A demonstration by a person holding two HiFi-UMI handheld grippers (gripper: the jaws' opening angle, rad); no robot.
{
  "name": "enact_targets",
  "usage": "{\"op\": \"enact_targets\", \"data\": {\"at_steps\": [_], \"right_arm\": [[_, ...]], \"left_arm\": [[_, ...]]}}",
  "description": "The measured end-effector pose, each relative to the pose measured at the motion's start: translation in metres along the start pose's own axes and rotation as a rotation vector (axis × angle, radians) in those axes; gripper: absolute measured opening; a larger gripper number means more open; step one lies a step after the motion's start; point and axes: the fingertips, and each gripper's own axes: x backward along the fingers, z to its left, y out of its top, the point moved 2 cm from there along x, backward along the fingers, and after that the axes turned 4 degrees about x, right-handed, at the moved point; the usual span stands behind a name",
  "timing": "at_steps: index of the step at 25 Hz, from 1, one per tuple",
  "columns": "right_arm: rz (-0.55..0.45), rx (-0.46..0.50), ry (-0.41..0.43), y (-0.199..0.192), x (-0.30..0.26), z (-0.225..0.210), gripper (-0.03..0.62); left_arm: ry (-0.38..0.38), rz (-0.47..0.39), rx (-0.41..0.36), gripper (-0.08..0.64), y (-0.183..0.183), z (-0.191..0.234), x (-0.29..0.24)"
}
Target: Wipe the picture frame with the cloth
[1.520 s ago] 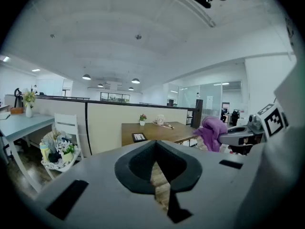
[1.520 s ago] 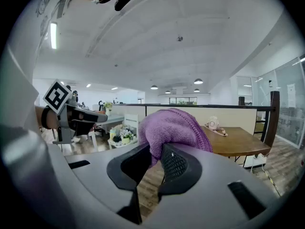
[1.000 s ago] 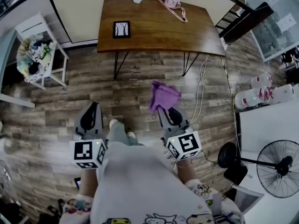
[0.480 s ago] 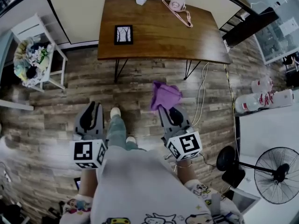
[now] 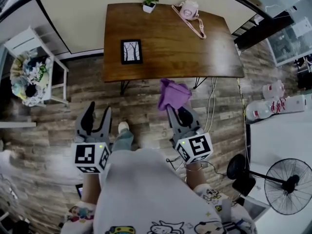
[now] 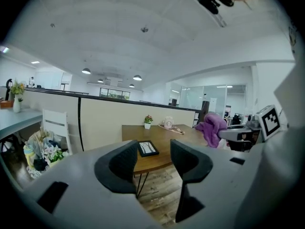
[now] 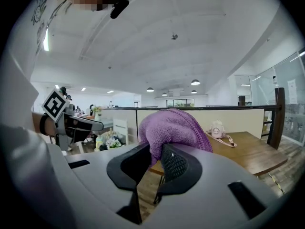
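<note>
Your right gripper (image 5: 176, 112) has its jaws closed on the purple cloth (image 5: 173, 94). In the right gripper view the fabric is pinched between the pads and mounds up over the jaw tips. That hold looks deliberate: only a fold is clamped, so a soft wad sticks out ahead of the metal and can meet the glass first.

Your left gripper (image 5: 97, 114), at the lower left of the head view, carries nothing. Its jaws are opening, and through the gap its own view shows only the floor and the far table. I would guess you are freeing that gripper to steady the frame while the other one wipes.

The black picture frame (image 5: 131, 51) lies flat and face up on the left part of the wooden table (image 5: 170, 43), in the upper middle of the head view. It is near the table's front edge and well apart from both grippers, which hang over the plank floor on the near side of the table. Lying flat there, it can be reached from above without lifting it.

The potted plant (image 5: 150, 1) and the pink bag (image 5: 189, 9) stand along the far edge, away from the frame, so they should not hinder a stroke. No wiping has begun yet, as the cloth is nowhere near the frame.
</note>
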Motion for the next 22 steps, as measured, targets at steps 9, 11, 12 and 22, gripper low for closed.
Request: {"op": "enact_targets", "data": {"at_steps": [9, 11, 12, 22], "right_arm": [[0.02, 0.011, -0.034, 0.015, -0.067, -0.004, 0.048], [0.027, 0.014, -0.039, 0.016, -0.074, -0.002, 0.048], [0.029, 0.015, -0.039, 0.016, -0.078, 0.0, 0.048], [0.069, -0.018, -0.062, 0.009, -0.101, -0.008, 0.048]], "left_arm": [[-0.032, 0.001, 0.01, 0.255, 0.025, 0.056, -0.042], [-0.04, 0.01, 0.011, 0.265, 0.026, 0.062, -0.046], [-0.043, 0.014, 0.011, 0.27, 0.026, 0.065, -0.048], [-0.07, 0.067, 0.023, 0.308, 0.023, 0.077, -0.078]]}}
